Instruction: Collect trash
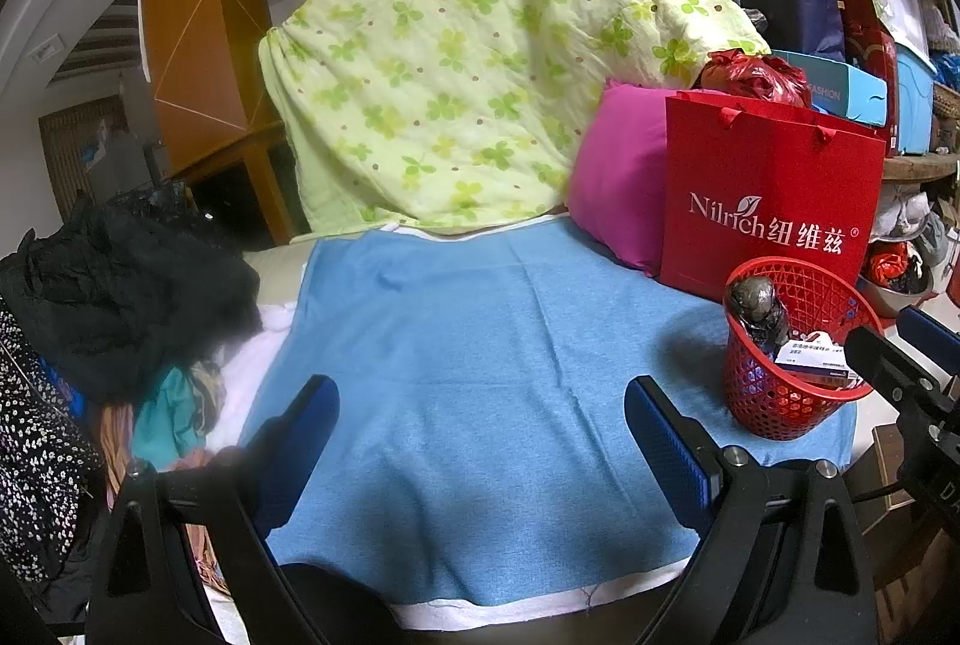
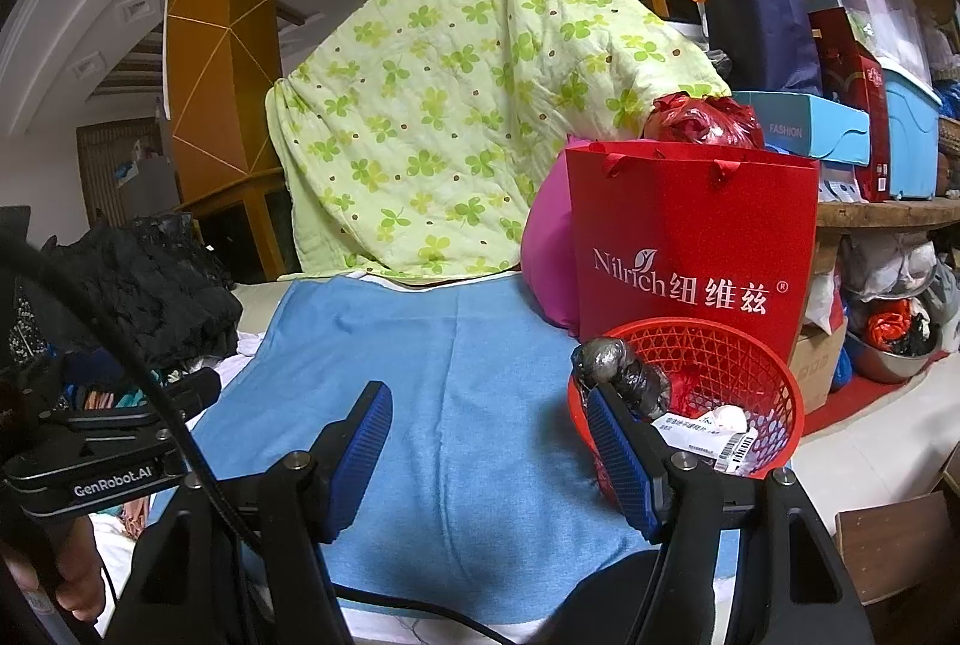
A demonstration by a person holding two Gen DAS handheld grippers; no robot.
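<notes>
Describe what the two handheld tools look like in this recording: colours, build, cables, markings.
Both are black, angular two-finger frames with silver bolts. The left tool and the right tool carry blue ribbed pads. Seen from the right wrist view, the left one's body reads "GenRobot.AI" in white, with a black cable arching over it.

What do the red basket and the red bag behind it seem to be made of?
The red basket looks like moulded plastic with a slight gloss: its wall is an open lattice of thin ribs. The red bag looks like stiff matte paper or card: flat faces, sharp edges, printed white lettering, and red ribbon-like handles, probably fabric.
</notes>
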